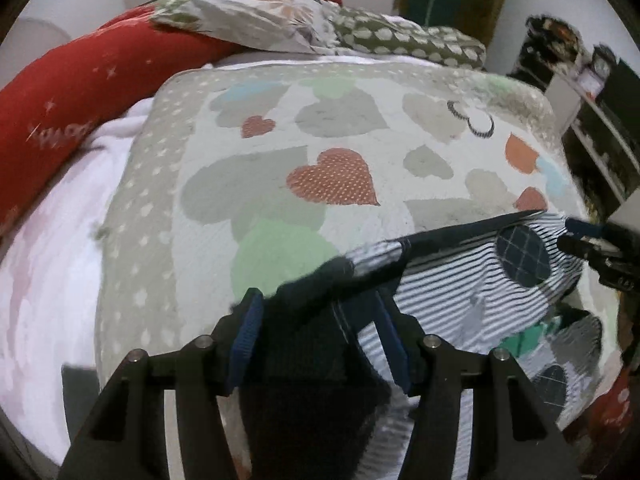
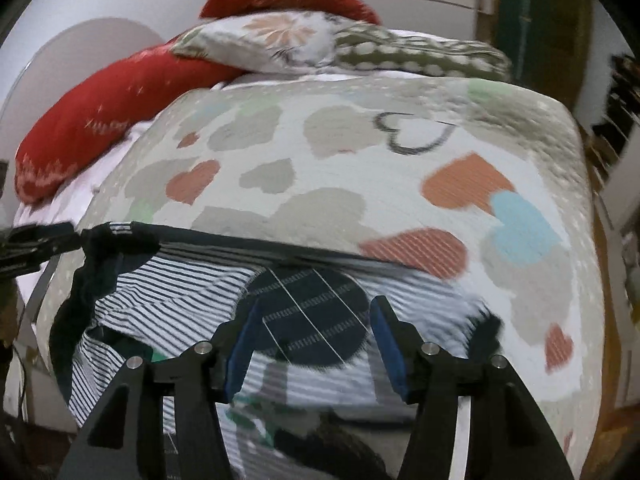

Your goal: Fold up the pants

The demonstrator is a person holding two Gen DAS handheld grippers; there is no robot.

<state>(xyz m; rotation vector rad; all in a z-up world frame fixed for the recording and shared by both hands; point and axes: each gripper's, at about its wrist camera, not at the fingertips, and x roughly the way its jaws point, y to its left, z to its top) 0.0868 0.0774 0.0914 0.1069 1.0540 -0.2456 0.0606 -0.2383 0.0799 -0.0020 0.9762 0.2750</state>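
Pants: the striped pants [image 1: 472, 292] lie on the near part of the bed, on top of the heart blanket [image 1: 280, 184]. They have thin dark and white stripes and round dark patches with a check pattern.

Waistband: the dark band [image 2: 224, 242] runs along the far edge of the pants and looks pulled tight between the two grippers.

Left gripper: the left gripper [image 1: 316, 332] is at one end of the pants. Dark cloth sits between its blue fingers [image 1: 248, 332]. The fingers look wide apart, and I cannot tell if they pinch the cloth.

Right gripper: the right gripper [image 2: 312, 344] is over a round dark patch [image 2: 308, 316]. Its fingers are apart and the cloth shows between them. I cannot tell if they touch it.

Bed: the blanket has grey, orange, green and blue hearts.

Pillows: a long red pillow [image 2: 100, 120] and a flower pillow [image 2: 276, 40] lie at the far end of the bed.

Containers: I see no box or basket near the pants.
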